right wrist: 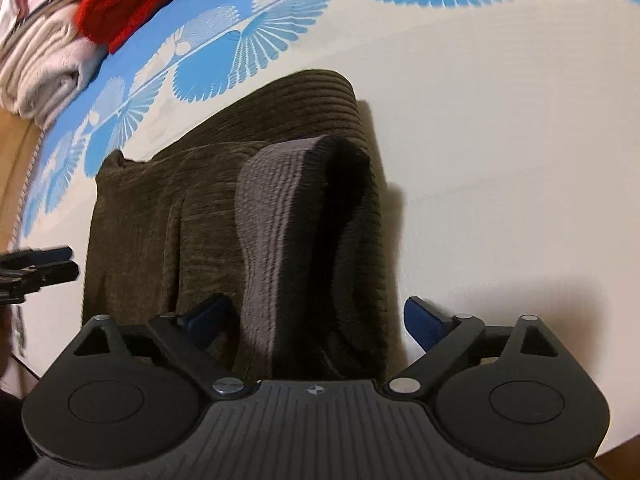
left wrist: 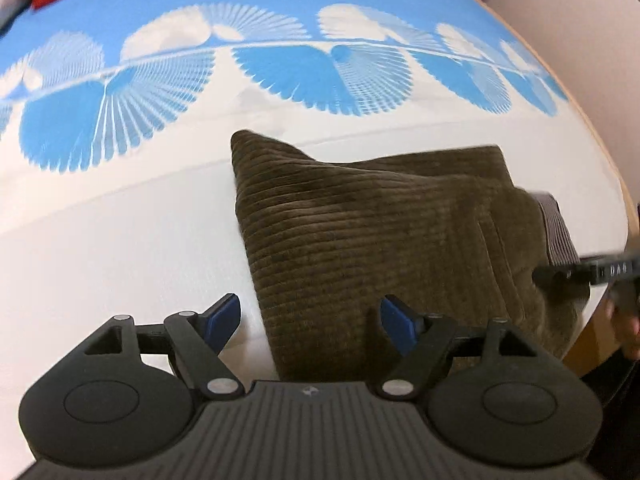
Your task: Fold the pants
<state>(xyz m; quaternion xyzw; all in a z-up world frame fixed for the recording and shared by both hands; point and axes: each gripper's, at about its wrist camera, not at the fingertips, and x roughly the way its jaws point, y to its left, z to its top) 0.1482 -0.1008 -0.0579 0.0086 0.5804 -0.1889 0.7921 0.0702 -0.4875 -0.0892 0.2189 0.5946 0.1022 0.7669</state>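
The olive-brown corduroy pants (left wrist: 380, 232) lie folded in a compact block on the white and blue cloth. In the right wrist view the pants (right wrist: 168, 220) show their grey waistband (right wrist: 272, 232) turned up at the near end. My left gripper (left wrist: 310, 322) is open, just above the near left edge of the pants, holding nothing. My right gripper (right wrist: 320, 320) is open, with the waistband end lying between its blue pads, not pinched. The right gripper also shows at the right edge of the left wrist view (left wrist: 588, 272).
The cloth (left wrist: 120, 220) is white with a blue fan pattern (left wrist: 280, 72) further off. A red garment (right wrist: 132, 4) and a pale folded pile (right wrist: 44, 68) lie at the far left. The wooden table edge (left wrist: 624, 184) runs along the right.
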